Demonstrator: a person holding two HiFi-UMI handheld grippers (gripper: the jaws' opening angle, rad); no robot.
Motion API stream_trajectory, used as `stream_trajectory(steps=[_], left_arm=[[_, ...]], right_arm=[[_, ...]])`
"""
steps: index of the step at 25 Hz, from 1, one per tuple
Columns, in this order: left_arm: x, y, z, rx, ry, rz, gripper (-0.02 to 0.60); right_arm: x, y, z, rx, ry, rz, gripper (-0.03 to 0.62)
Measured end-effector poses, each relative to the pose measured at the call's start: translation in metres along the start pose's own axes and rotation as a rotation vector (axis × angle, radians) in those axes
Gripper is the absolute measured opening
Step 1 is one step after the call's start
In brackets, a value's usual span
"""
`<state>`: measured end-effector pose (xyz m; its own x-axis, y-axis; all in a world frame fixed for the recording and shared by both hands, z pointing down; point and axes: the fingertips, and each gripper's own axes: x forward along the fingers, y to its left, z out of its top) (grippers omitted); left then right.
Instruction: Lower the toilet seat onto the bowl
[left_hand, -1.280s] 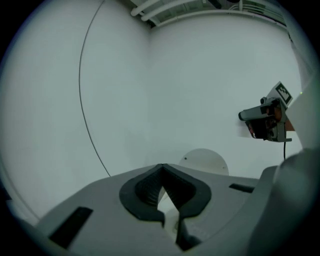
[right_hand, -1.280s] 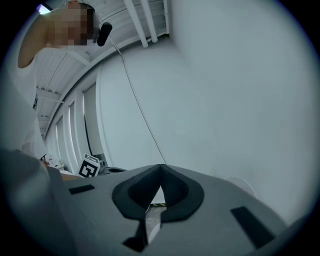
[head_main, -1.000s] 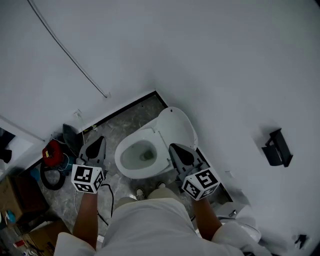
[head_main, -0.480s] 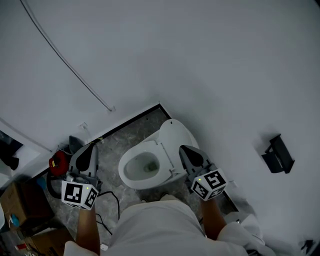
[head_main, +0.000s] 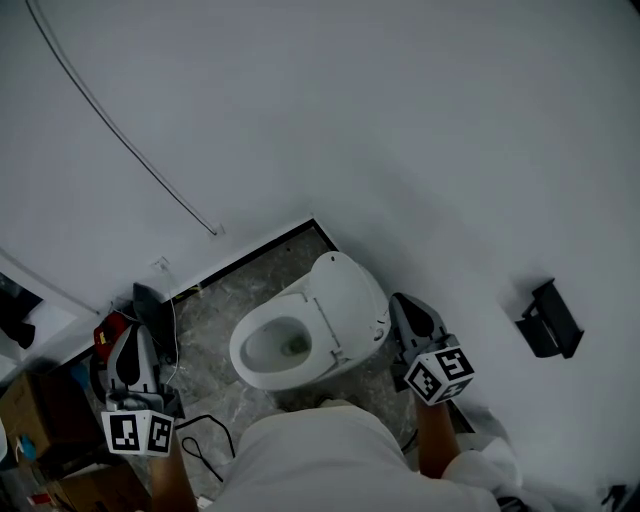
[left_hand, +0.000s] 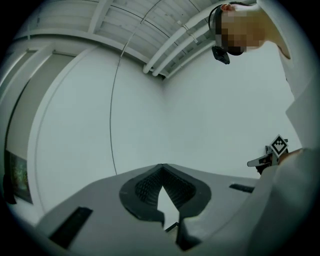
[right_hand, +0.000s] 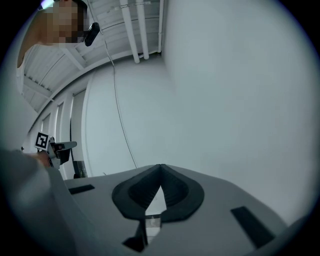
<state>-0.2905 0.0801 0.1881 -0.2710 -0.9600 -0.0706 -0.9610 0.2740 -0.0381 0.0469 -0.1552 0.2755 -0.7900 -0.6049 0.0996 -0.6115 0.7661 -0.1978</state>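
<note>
Wall (head_main: 420, 120): white and plain. A thin cable (head_main: 120, 135) runs slantwise down it to the floor edge.
Floor (head_main: 215, 300): grey and marbled, with a black skirting strip at the wall foot.
Person (head_main: 320, 455): in white clothing, at the lower edge of the head view, facing the toilet.
Toilet (head_main: 265, 378): white, standing on the floor close to the wall.
Toilet seat (head_main: 262, 325): appears to lie flat on the bowl, ringing the opening.
Lid (head_main: 348, 298): behind the seat on the wall side; its tilt cannot be judged from above.
Left gripper (head_main: 127, 340): well to the left of the toilet, over floor clutter. Its jaws are closed tip to tip with nothing between them, and they point at bare wall.
Right gripper (head_main: 400, 302): just beside the toilet's right flank, apart from it. Its jaws are together and empty.
Wall fitting (head_main: 545, 320): black, mounted on the wall to the right of the toilet.
Red-and-black item (head_main: 105, 330): on the floor beside the left gripper; its kind is unclear.
</note>
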Motion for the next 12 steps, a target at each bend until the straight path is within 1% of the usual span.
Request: stream_trajectory(steps=[4, 7, 9, 12], left_arm=[[-0.019, 0.002, -0.005, -0.054, 0.0, 0.067, 0.005], [-0.02, -0.007, -0.009, -0.086, -0.012, 0.07, 0.005], [-0.017, -0.013, -0.008, -0.079, -0.013, 0.052, 0.005], [-0.019, -0.011, 0.001, -0.03, -0.02, 0.042, 0.005]], right_arm=[[0.004, -0.002, 0.004, -0.013, -0.002, 0.02, -0.002], [0.008, -0.002, 0.008, -0.018, -0.005, 0.029, -0.002], [0.01, 0.0, 0.01, -0.022, -0.004, 0.037, -0.002], [0.015, 0.006, 0.012, -0.024, -0.012, 0.055, -0.002]])
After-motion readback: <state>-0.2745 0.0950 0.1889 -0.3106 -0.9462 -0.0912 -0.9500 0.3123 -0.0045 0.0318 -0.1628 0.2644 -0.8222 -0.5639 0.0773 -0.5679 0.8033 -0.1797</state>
